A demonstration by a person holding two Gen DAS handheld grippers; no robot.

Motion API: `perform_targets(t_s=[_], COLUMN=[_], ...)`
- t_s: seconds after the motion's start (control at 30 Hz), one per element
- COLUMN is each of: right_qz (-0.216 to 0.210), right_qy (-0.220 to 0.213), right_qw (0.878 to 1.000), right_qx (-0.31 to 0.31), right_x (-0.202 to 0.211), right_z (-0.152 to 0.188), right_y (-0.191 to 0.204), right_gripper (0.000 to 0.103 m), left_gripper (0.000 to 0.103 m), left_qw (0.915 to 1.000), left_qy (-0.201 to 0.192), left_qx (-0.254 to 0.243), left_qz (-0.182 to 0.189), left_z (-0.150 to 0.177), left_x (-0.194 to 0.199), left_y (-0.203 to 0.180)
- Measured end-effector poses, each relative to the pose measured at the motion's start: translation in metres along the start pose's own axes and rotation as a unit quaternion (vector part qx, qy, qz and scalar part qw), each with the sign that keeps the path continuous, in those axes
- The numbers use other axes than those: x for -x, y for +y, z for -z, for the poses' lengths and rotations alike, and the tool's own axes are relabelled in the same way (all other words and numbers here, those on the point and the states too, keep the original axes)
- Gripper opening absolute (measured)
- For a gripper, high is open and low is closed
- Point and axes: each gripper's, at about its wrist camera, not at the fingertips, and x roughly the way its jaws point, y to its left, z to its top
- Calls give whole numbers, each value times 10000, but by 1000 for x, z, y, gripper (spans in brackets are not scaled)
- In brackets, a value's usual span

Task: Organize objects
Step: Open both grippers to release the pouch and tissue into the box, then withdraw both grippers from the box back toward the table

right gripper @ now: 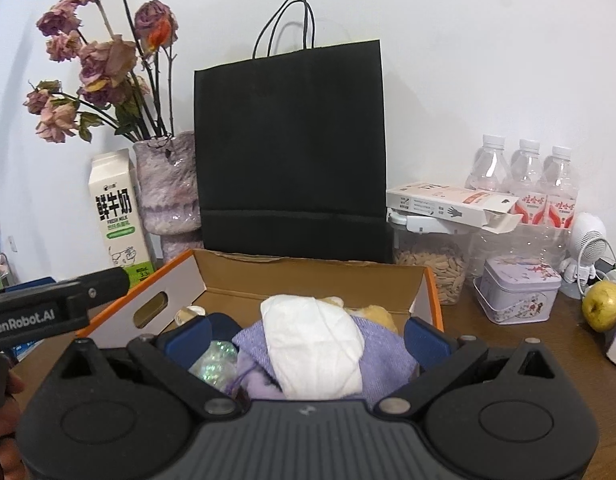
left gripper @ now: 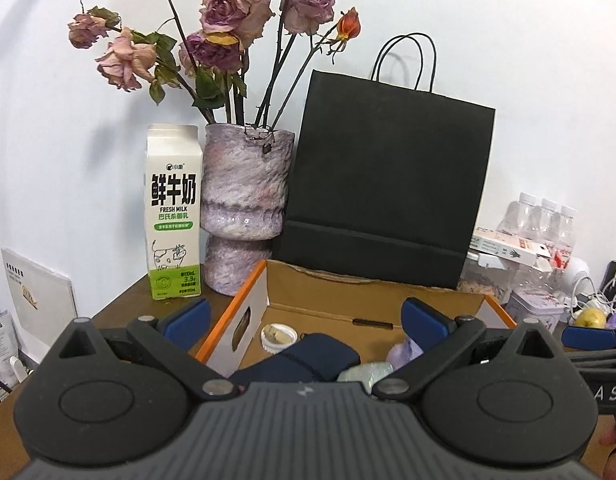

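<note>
Two grippers sit low over the cardboard box [right gripper: 223, 280], both aimed toward the back wall. Our left gripper [left gripper: 305, 320] is spread wide w/ nothing between its blue pads; its left finger [left gripper: 187, 314] hangs outside the box's left wall, the right one over the inside. Below it we see a navy pouch [left gripper: 308, 356] & a white cap [left gripper: 279, 336] on the box floor.

Our right gripper [right gripper: 308, 336] is also spread, its pads either side of a white folded cloth [right gripper: 314, 344] lying on a lilac knit item [right gripper: 384, 350], but we can't tell if they touch anything. An iridescent item [right gripper: 217, 360] lies just left of the lilac knit.

Behind the box: black paper bag [right gripper: 289, 148], milk carton [left gripper: 173, 212], vase w/ dried roses [left gripper: 245, 204]. Right of the box, on the table: tin [right gripper: 516, 290], jar of seeds [right gripper: 432, 264], three water bottles [right gripper: 526, 176], yellow-green fruit [right gripper: 602, 306].
</note>
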Motion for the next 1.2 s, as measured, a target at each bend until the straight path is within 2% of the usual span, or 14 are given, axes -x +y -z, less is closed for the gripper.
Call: perform_targets(t_s=[0.77,1.2], right_qz=[-35,229], right_qy=[-214,-178], right_qw=[9994,9993], right_qx=[274,235], right_x=[88,127], right_z=[57,92], right_y=[9,10], right_gripper=[103,103], left_gripper=[103,103], left_qw=[9997,9993], left_qy=[73,83], left_qx=[-89,-139], left_qz=[205,333], left_z=[41,62], left_x=[80,120], left_y=[4,7])
